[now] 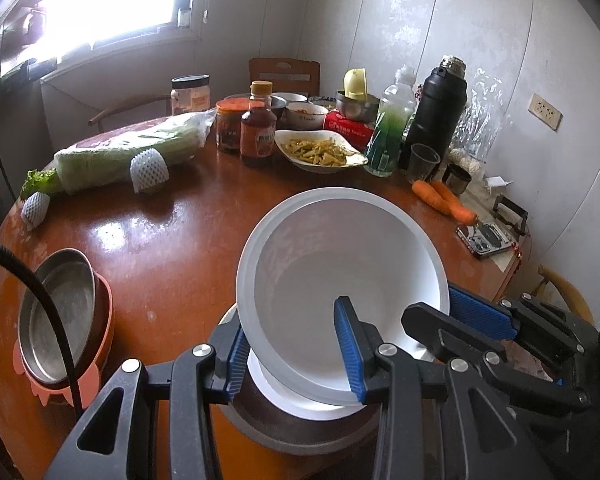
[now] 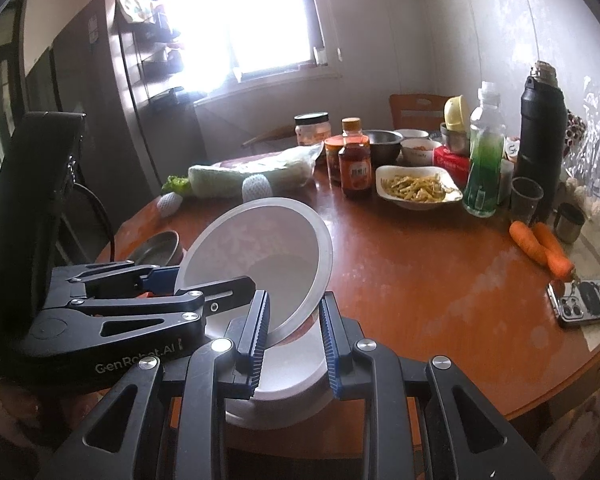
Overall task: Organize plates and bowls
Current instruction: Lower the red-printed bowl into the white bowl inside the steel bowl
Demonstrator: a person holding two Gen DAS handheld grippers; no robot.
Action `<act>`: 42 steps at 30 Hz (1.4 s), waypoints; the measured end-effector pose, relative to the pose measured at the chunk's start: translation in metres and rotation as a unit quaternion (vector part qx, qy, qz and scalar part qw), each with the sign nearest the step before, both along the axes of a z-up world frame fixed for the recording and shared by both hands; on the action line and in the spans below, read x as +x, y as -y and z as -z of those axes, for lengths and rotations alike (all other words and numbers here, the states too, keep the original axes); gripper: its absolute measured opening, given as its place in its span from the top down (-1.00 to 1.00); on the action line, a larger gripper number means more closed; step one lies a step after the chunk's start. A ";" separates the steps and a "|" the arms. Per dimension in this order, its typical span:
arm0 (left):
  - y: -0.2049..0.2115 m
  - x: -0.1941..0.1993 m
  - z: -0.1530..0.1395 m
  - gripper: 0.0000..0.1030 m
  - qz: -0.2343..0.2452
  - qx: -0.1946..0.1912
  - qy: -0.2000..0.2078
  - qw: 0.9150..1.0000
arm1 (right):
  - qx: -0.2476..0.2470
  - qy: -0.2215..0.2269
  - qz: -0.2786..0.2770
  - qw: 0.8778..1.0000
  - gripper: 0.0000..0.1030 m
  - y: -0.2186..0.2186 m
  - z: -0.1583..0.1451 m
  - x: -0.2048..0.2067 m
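Observation:
A white bowl (image 1: 340,272) is tilted above a stack of a white plate (image 1: 300,404) on a grey plate (image 1: 284,428) at the table's near edge. My left gripper (image 1: 296,356) has its blue pads either side of the bowl's near wall and holds it. My right gripper (image 2: 294,344) straddles the bowl's (image 2: 260,248) lower rim from the right with a gap showing between its pads and the rim. The right gripper's blue pad (image 1: 480,316) shows at the bowl's right side. A steel dish in an orange holder (image 1: 60,320) sits at the left.
Round brown table (image 1: 172,248). At the back: wrapped cabbage (image 1: 128,152), sauce bottle (image 1: 258,128), dish of food (image 1: 320,152), green bottle (image 1: 392,128), black flask (image 1: 436,112), plastic cup (image 1: 422,162). Carrots (image 1: 444,198) and a phone (image 1: 486,238) lie at the right.

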State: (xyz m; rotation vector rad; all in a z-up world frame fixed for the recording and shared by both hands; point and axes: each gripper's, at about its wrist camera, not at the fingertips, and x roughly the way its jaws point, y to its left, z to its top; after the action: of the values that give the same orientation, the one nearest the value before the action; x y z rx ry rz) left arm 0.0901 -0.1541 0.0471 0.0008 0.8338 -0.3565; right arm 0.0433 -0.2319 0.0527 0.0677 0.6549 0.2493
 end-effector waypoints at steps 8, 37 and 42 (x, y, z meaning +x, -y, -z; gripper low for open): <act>-0.003 -0.003 0.011 0.23 -0.003 0.003 -0.012 1.000 | 0.004 -0.011 -0.004 1.000 0.47 -0.003 0.007 -0.006; 0.000 -0.001 0.039 0.23 -0.003 0.027 -0.042 0.999 | -0.001 -0.046 -0.005 0.999 0.47 -0.005 0.035 0.000; 0.001 -0.002 0.039 0.23 -0.003 0.031 -0.040 0.999 | -0.003 -0.048 -0.004 0.999 0.47 -0.005 0.037 0.000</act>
State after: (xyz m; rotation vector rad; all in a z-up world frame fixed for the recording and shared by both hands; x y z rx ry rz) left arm 0.0883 -0.1548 0.0078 0.0418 0.9226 -0.3266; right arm 0.0432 -0.2268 0.0155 0.0705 0.7517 0.2534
